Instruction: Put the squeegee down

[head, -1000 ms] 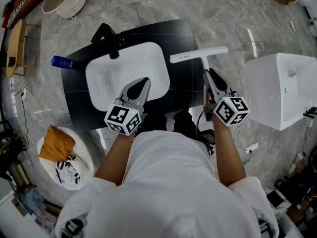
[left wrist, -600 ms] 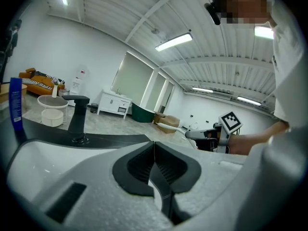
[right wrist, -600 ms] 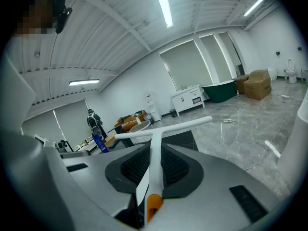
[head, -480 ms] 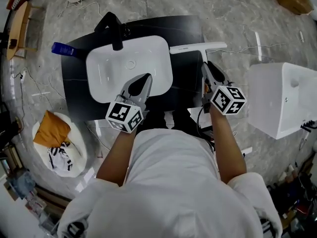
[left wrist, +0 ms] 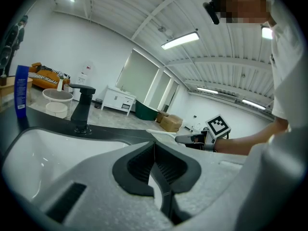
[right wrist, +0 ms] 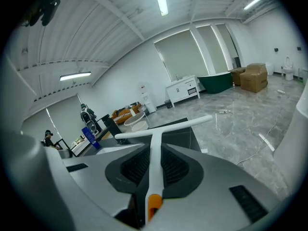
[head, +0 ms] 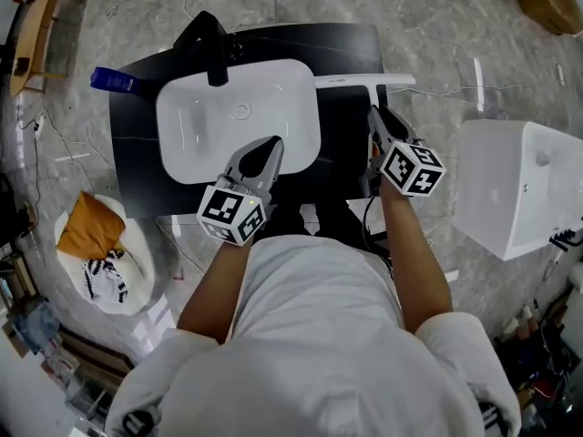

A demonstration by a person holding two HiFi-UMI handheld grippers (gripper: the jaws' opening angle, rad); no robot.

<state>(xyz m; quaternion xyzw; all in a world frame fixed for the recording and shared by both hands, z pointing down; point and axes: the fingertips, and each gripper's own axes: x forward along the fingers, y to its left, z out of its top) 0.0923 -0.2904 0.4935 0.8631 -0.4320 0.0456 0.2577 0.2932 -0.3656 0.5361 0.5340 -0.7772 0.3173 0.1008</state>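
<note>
Squeegee, white and T-shaped, is clamped by its handle in the right gripper. In the right gripper view the jaws close on the handle, with an orange tip showing at its near end. We see its blade lying crosswise above the back right corner of the black counter, with one end reaching past the counter's right edge, over the floor.

The left gripper hangs over the front right rim of the white basin. Its jaws are pressed together with nothing between them.

We judge the main risk to be the overhang. If the jaws let go with the blade that far off the edge, the squeegee could tip and drop to the floor. Letting go while it is above the surface could make it bounce or slide.

We cannot tell whether the blade touches the counter or hovers above it. In the head view the gripper covers most of the handle, and the person's body hides the counter's front edge.
</note>
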